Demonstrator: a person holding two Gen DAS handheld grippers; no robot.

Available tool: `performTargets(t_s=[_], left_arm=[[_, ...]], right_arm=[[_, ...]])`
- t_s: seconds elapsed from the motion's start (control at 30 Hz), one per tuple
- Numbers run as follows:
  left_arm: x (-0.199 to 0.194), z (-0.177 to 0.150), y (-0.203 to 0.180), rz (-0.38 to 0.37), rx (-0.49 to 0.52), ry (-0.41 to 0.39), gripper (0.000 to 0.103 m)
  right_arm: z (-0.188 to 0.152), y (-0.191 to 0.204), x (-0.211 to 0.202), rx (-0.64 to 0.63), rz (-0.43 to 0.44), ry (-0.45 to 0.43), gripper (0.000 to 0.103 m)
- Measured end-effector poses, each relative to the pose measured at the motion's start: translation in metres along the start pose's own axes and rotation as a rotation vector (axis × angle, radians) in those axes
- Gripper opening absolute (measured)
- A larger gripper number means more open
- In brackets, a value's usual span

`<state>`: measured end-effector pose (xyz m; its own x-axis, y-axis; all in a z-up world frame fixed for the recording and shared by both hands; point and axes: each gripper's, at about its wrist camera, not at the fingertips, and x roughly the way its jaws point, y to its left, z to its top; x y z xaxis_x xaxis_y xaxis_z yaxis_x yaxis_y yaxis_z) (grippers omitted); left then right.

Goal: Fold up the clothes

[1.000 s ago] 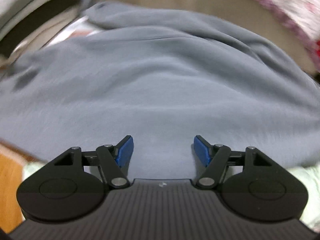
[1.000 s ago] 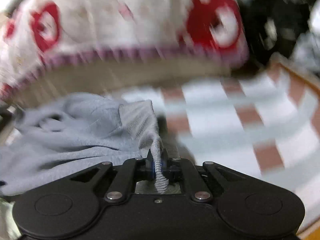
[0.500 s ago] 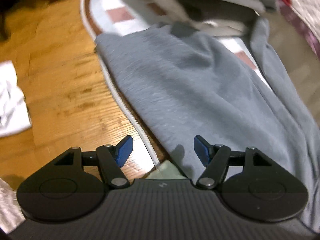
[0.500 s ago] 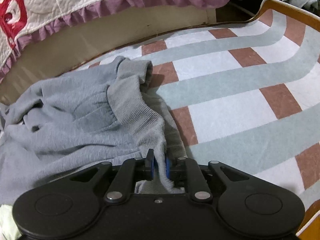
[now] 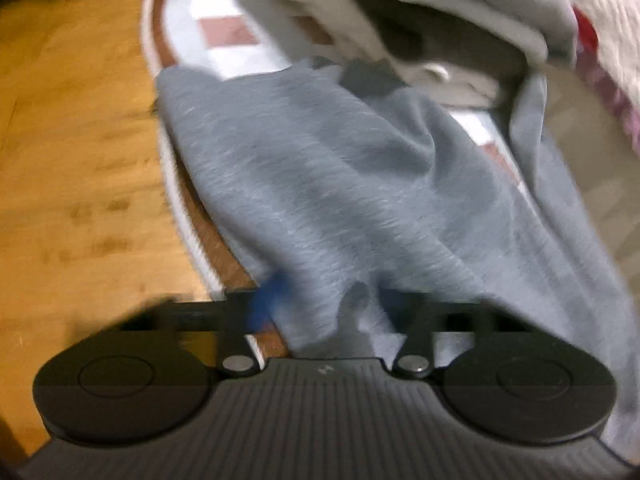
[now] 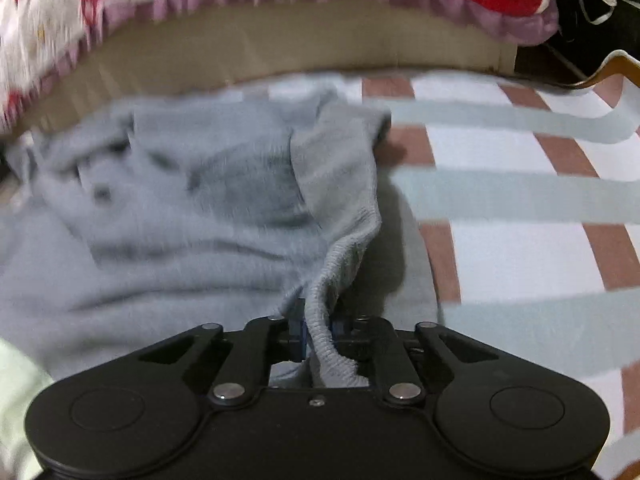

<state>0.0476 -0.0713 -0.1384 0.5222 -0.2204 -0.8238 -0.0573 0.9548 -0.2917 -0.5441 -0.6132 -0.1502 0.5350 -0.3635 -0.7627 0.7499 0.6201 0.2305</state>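
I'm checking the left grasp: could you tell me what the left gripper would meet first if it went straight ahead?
The grey garment: its near edge already lies between the left gripper's open fingers, though blur hides the exact contact.

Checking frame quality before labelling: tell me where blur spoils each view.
Left wrist view: motion blur throughout, and the left gripper fingertips smear over the grey garment, so the jaw state is unreadable. Right wrist view: sharper near the right gripper, clamped on the garment's ribbed hem; the quilt smears at left.
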Motion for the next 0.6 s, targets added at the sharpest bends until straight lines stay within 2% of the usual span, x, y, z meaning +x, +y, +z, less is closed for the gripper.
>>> performTargets(t_s=[0.03,0.13,0.2,0.37,0.43,0.53,0.6], left_arm=[[-0.007,0.000,-0.012,0.019,0.083,-0.029,0.001],[-0.036,0.001,-0.052,0.056,0.319,-0.136,0.001],[-0.066,0.005,-0.068,0.035,0.380,-0.218,0.001],[-0.145,0.033,-0.078,-0.051,0.398,-0.350,0.001],[-0.169,0.033,-0.072,-0.073,0.415,-0.359,0.001],[-0.177,0.019,-0.061,-0.102,0.475,-0.289,0.001],[-0.169,0.000,-0.058,-0.084,0.533,-0.244,0.001]], right_arm=[[0.011,-0.003,-0.008,0.020,0.013,-0.036,0.007],[0.028,-0.004,-0.036,-0.005,-0.003,-0.095,0.005],[0.034,-0.002,-0.055,-0.046,-0.029,-0.119,0.005],[0.050,0.003,-0.103,-0.149,-0.094,-0.179,0.004],[0.056,0.005,-0.122,-0.190,-0.120,-0.203,0.004],[0.066,0.008,-0.151,-0.252,-0.160,-0.239,0.004],[0.059,0.001,-0.164,-0.248,-0.191,-0.233,0.004]])
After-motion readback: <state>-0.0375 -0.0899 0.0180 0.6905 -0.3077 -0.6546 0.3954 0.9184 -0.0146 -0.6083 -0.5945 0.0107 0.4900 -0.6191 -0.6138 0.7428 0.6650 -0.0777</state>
